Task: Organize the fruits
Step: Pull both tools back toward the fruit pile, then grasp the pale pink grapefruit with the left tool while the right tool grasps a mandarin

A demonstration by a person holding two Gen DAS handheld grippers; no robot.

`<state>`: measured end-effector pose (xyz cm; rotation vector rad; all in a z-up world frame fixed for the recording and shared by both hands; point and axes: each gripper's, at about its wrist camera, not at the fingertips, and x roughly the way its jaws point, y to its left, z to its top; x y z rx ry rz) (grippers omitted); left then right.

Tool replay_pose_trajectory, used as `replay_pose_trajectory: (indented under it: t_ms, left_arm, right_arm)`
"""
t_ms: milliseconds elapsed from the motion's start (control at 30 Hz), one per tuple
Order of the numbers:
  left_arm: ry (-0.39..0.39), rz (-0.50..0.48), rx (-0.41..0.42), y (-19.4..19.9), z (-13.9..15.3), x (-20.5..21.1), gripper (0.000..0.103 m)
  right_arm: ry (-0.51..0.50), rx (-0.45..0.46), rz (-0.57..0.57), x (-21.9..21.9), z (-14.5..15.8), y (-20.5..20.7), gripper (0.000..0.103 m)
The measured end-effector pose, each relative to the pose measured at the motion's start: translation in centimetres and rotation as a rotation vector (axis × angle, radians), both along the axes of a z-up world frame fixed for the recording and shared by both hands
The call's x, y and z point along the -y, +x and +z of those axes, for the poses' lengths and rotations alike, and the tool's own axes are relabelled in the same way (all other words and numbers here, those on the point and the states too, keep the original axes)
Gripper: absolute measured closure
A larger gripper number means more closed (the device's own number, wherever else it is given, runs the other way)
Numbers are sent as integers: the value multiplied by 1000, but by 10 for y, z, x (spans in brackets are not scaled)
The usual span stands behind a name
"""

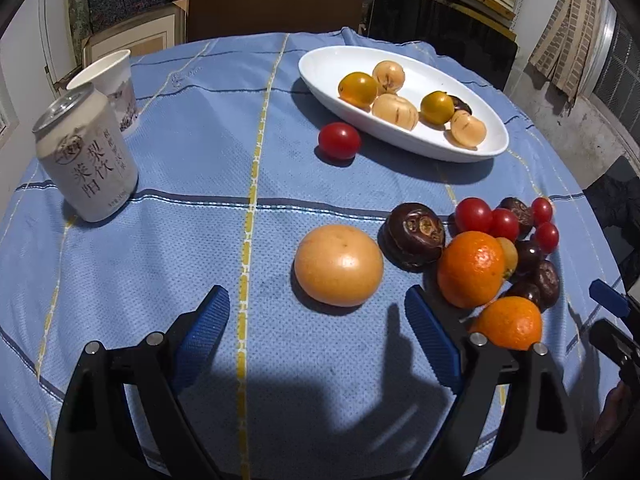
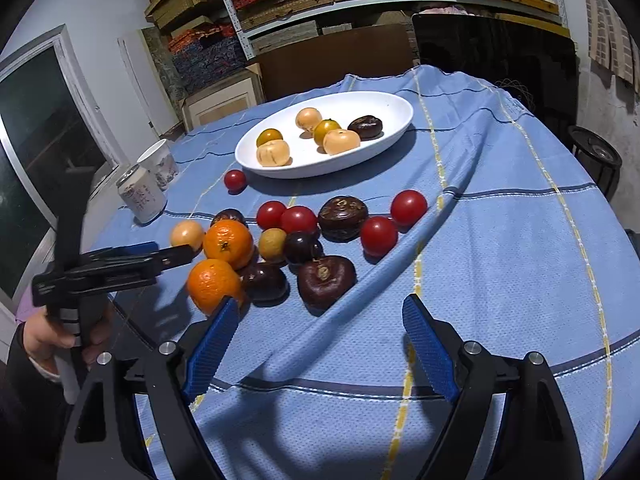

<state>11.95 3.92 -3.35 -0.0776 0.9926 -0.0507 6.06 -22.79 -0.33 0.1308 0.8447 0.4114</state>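
Shelves of woven boxes are looming behind a bench draped in a blue striped cloth [image 1: 160,240]. The white oval dish [image 1: 320,68] is sitting at the far side, already holding pale and yellow fruits plus one dark one. The left tongs [image 1: 316,316] are gaping wide and empty, hovering just short of a pale orange fruit [image 1: 338,264]. The right tongs [image 2: 320,324] are standing wide too, gripping nothing, facing the loose heap of mandarins [image 2: 228,242], cherry tomatoes [image 2: 298,220] and dark fruits [image 2: 326,280] lying on the cloth.
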Motion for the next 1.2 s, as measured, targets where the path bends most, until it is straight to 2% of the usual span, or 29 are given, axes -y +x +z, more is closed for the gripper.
replay_pose_trajectory:
  t_ms: [33,67,133,167,467,667,800,867,967,1133,1200]
  left_arm:
    - [3,3,1,2,-1,0,18]
    - [13,1,13,3,-1,1,29]
    - [40,-27,30,6,0,5,45]
    - [33,-59,32,7,2,8,58]
    - [22,-79,8,0,4,7,59]
    - [-12,-73,6,-6,3,-1,59]
    - [-19,-76,11,-8,2,-5,59]
    - [-24,-76,12,-8,2,-6,59]
    - [-32,-77,13,-8,2,-7,59]
    - [-32,-77,14,-8,2,-7,59]
    - [-35,-75,12,-8,2,-8,59]
  right_arm:
    - [-3,1,4,-1,0,0,18]
    - [-7,4,14,-4,1,-1,18]
    - [-17,13,43,-10,3,-3,18]
    - [-21,18,52,-13,4,-4,18]
    - [-87,16,255,-75,6,-11,20]
    - [-119,-70,245,-95,-12,2,35]
    - [-116,-66,207,-99,-13,5,37]
    - [-123,-57,191,-102,-12,7,40]
    - [-144,-52,161,-108,-10,12,53]
    - [-202,-27,138,-118,-9,11,56]
    - [-172,-44,143,-113,-8,10,56]
